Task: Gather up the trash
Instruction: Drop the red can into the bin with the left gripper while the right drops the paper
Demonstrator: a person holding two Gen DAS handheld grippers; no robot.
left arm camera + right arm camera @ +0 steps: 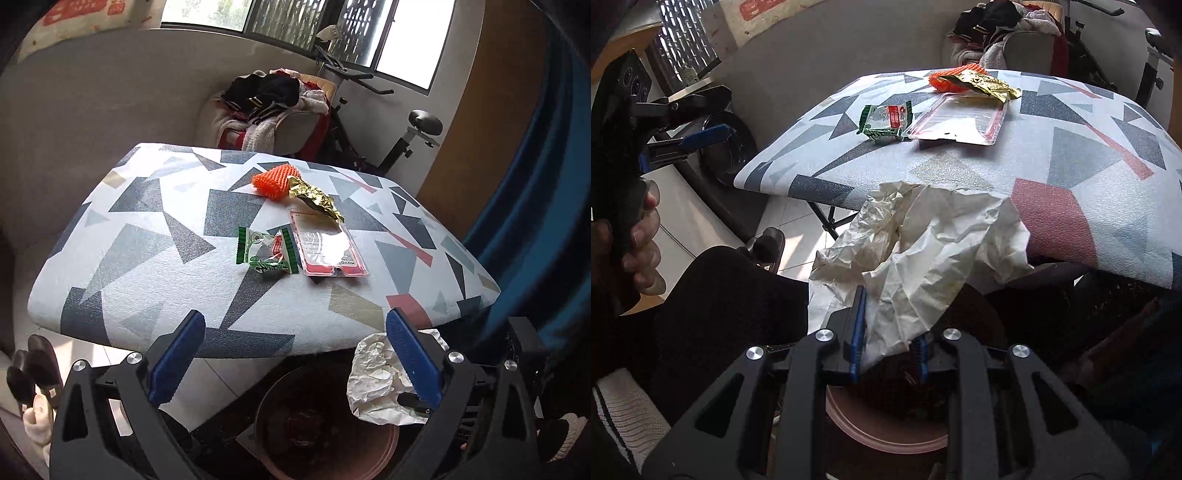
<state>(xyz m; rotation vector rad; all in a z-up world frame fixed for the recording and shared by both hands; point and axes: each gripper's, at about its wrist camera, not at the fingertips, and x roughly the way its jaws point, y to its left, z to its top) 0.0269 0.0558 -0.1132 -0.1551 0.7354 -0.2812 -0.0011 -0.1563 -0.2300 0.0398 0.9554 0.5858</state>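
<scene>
- My right tongs (888,332) pinch the crumpled white paper (923,243), directly above what seems a bin (886,424).
- Left tongs (295,354) gape, nearer the green wrapper (266,252) on the surface (147,236).

Home living room — exercise bike (369,122), clothes-heaped chair (280,110), slippers (33,373).

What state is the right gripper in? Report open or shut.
Shut on the crumpled white paper. The right gripper has its blue pads pinching the paper's lower edge above the trash bin.
</scene>
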